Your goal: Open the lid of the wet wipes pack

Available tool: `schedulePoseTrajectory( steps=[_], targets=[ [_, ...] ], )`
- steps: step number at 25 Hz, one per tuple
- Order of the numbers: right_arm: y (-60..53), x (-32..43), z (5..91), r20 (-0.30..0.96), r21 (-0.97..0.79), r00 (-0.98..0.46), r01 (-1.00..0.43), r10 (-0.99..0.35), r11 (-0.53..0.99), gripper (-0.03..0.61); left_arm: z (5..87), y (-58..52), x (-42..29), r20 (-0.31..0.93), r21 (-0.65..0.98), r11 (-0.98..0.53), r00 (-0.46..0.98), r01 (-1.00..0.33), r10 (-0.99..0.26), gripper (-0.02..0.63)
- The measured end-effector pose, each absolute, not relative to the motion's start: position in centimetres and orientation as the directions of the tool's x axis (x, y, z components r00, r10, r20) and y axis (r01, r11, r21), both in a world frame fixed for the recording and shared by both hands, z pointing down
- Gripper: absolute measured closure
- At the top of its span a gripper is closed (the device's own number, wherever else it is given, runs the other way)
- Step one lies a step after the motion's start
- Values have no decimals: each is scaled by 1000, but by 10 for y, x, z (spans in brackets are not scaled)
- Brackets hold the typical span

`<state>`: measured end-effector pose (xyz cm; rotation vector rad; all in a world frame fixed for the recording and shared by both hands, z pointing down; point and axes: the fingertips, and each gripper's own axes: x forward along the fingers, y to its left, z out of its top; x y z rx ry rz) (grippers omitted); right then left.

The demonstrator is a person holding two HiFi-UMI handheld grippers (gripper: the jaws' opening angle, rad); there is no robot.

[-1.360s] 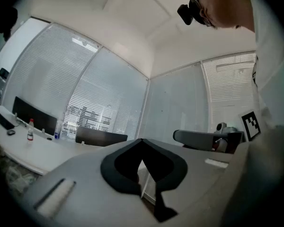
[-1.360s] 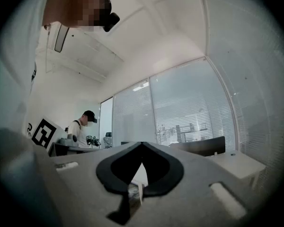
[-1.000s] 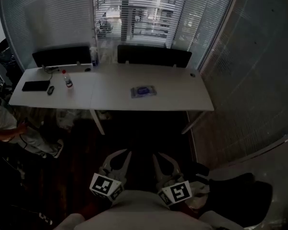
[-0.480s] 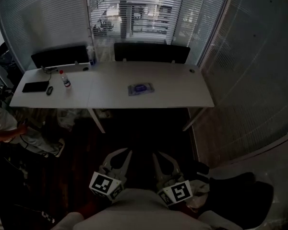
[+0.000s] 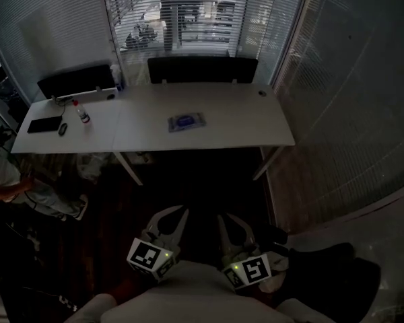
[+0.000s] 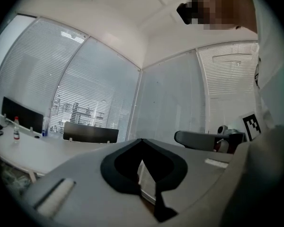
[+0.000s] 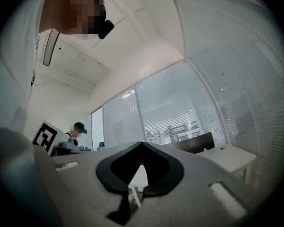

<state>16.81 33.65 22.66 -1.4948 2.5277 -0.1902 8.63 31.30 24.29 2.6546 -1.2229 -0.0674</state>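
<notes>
The wet wipes pack (image 5: 186, 121), a flat pale packet with a blue label, lies near the middle of the long white desk (image 5: 242, 123) across the room in the head view. Both grippers are held low against the person's body, well short of the desk. The left gripper (image 5: 181, 212) and the right gripper (image 5: 223, 217) point toward the desk with tips together and nothing between them. In the left gripper view the left gripper (image 6: 141, 140) has its jaws meeting at a point. The right gripper (image 7: 142, 144) looks the same in the right gripper view. Neither gripper view shows the pack.
A small bottle (image 5: 82, 113), a dark flat device (image 5: 43, 124) and a mouse (image 5: 62, 128) sit on the desk's left end. Dark chair backs (image 5: 202, 69) stand behind it. A seated person (image 5: 3, 180) is at left, a black chair (image 5: 337, 274) at lower right, and glass walls at right.
The head view has shifted, so the desk and pack sit slightly further left and higher in the picture. Both grippers stay at the same spot against the body, jaws unchanged.
</notes>
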Motion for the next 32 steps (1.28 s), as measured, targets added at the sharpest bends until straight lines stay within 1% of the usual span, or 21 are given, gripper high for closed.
schedulePoseTrajectory(
  steps=[9,12,16,18,26,32],
  targets=[
    [313,192,231,-104,-231,-429,-867,-897,441,578,250,280,106,75,208,-649,674,-731,-735,611],
    [297,190,234,-98,-226,-420,-874,-902,431,578,251,260,105,60,206,-660,682,-723,-729,611],
    [262,182,241,-87,-222,-417,-877,-905,425,578,261,222,99,70,229,-654,683,-721,-727,611],
    [238,174,245,-81,-219,-422,-876,-903,429,578,264,199,94,52,228,-664,690,-712,-722,611],
    [107,107,238,-49,-177,-472,-863,-880,473,578,260,71,24,74,273,-603,642,-749,-763,611],
    [12,67,231,-41,-146,-498,-855,-866,498,578,259,-18,-19,42,286,-583,617,-761,-786,611]
  ],
)
